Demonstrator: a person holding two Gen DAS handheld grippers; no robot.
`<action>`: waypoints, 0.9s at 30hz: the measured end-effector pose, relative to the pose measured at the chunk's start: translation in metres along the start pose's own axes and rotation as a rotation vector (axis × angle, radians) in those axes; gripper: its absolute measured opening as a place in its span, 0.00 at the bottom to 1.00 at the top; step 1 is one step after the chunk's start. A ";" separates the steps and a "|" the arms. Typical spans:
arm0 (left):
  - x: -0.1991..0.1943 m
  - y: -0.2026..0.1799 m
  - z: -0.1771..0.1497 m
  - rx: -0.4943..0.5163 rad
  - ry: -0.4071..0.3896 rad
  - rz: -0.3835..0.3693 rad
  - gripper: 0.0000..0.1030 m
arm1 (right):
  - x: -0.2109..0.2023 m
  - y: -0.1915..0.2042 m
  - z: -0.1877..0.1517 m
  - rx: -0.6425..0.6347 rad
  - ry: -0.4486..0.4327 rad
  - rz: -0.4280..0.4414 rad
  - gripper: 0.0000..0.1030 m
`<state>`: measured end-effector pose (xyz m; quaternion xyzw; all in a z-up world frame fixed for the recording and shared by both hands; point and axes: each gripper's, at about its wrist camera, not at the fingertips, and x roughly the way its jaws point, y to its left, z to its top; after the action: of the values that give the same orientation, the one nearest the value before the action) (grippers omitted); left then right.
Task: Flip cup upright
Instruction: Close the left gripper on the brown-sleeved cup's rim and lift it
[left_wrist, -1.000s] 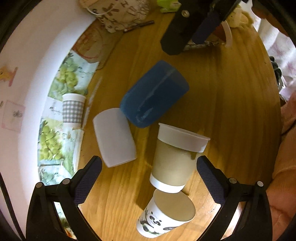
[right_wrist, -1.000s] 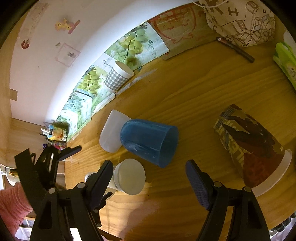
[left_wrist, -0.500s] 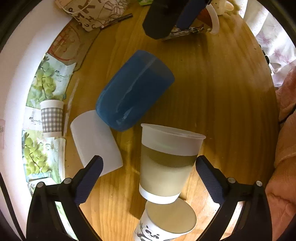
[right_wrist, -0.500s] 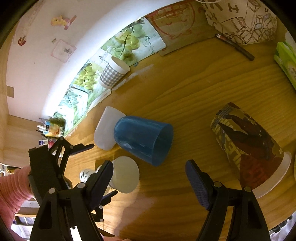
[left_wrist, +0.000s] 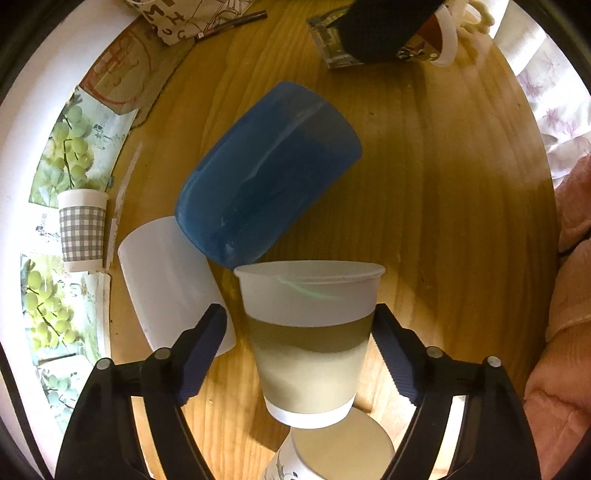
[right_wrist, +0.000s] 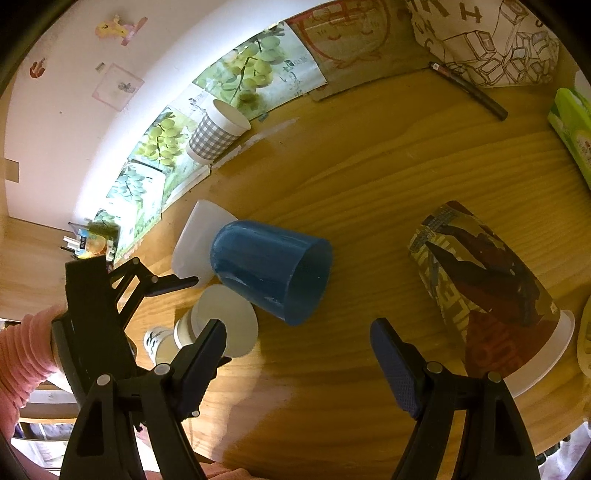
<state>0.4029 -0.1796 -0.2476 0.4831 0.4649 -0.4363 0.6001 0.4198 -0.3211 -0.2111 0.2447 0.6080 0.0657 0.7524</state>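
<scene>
A tan and white paper cup (left_wrist: 310, 343) stands upright on the wooden table (left_wrist: 443, 206), between the open fingers of my left gripper (left_wrist: 301, 339). The right finger touches its side; the left finger stands a little off it. In the right wrist view the cup (right_wrist: 225, 325) shows its open mouth beside the left gripper (right_wrist: 122, 295). A blue plastic cup (left_wrist: 266, 173) lies on its side just beyond it, also in the right wrist view (right_wrist: 273, 269). My right gripper (right_wrist: 299, 365) is open and empty above the table, near the blue cup's mouth.
A white cup (left_wrist: 170, 280) lies on its side left of the blue cup. A panda-print cup (left_wrist: 332, 454) stands mouth down in front. A patterned paper cup (right_wrist: 491, 291) lies at right. A grey checked cup (right_wrist: 216, 131) stands by the wall. A bag (right_wrist: 487, 40) and pen (right_wrist: 469, 90) lie at the back.
My left gripper has moved in on the tan cup, which now sits between its fingers. The right gripper has barely moved.
</scene>
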 end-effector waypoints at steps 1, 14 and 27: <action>0.001 0.001 0.001 -0.005 0.002 -0.005 0.78 | 0.000 -0.001 0.000 -0.001 0.001 -0.003 0.79; 0.009 0.020 0.009 -0.058 0.001 -0.064 0.68 | 0.002 -0.002 0.000 -0.006 0.015 -0.015 0.79; 0.009 0.041 0.009 -0.149 -0.002 -0.132 0.63 | 0.003 0.003 -0.001 -0.028 0.022 -0.016 0.79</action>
<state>0.4453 -0.1829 -0.2479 0.4048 0.5264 -0.4396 0.6048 0.4200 -0.3167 -0.2122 0.2286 0.6171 0.0707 0.7496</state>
